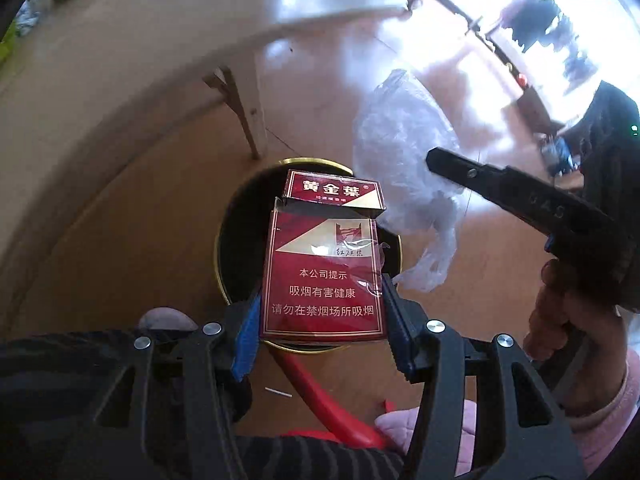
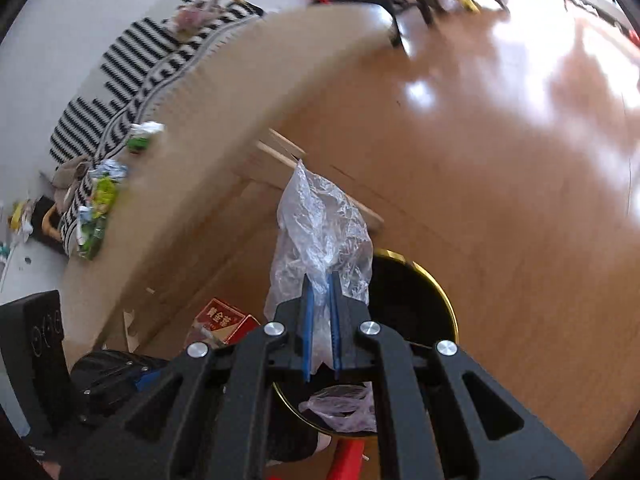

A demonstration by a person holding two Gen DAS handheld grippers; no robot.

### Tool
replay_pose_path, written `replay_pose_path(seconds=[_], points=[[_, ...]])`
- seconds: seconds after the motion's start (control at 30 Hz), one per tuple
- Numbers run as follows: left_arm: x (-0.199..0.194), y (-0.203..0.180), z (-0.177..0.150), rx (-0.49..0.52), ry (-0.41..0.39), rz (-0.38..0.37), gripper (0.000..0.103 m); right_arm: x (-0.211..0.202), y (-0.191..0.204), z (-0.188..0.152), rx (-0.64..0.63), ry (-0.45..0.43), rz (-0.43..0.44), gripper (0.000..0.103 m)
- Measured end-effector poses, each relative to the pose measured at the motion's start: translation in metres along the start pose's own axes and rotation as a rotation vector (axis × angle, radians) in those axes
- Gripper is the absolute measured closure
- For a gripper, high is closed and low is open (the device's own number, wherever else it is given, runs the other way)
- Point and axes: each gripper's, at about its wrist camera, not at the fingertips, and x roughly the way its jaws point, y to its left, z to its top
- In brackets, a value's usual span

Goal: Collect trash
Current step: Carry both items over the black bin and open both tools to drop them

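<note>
Cigarette pack (image 1: pixel 322 268) is red printed card w/ torn clear glossy film round it; plastic bag (image 2: pixel 320 236) is thin, crinkled, see-thru plastic, shiny in the creases. Bin (image 1: pixel 228 240) looks matt black inside w/ a bright gold metal rim; floor (image 2: pixel 500 140) is smooth glossy wood-look, throwing hard glare, & table (image 1: pixel 120 80) is matt pale wood. Both grippers, left gripper (image 1: pixel 322 320) & right gripper (image 2: pixel 320 320), are matt black plastic w/ 4 polished metal pins each & ribbed blue rubbery pads (image 1: pixel 250 320); sleeve (image 1: pixel 600 420) is soft pink quilted cloth.
</note>
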Motion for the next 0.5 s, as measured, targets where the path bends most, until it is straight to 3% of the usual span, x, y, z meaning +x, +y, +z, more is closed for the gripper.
replay_pose_path(seconds=[0.2, 0.27, 0.3, 0.33, 0.37, 0.5], points=[[0.01, -0.022, -0.008, 0.033, 0.03, -0.013, 0.05, 0.003, -0.008, -0.004, 0.029, 0.046, -0.006, 0.095], [0.014, -0.016, -0.005, 0.036, 0.042, 0.007, 0.043, 0.006, -0.011, -0.003, 0.038, 0.061, 0.015, 0.092], [0.017, -0.017, -0.004, 0.028, 0.031, 0.025, 0.016, 0.006, -0.013, -0.001, 0.057, 0.066, 0.01, 0.067], [0.012, -0.013, -0.004, 0.011, -0.009, 0.04, 0.006, 0.008, -0.009, 0.004, 0.074, 0.054, 0.02, 0.015], [0.006, -0.012, -0.005, -0.002, -0.044, 0.044, 0.006, 0.001, -0.01, 0.006, 0.09, 0.019, 0.032, 0.008], [-0.014, 0.004, -0.004, -0.023, -0.095, 0.029, 0.006, -0.015, -0.003, 0.016, 0.052, -0.052, -0.011, 0.007]])
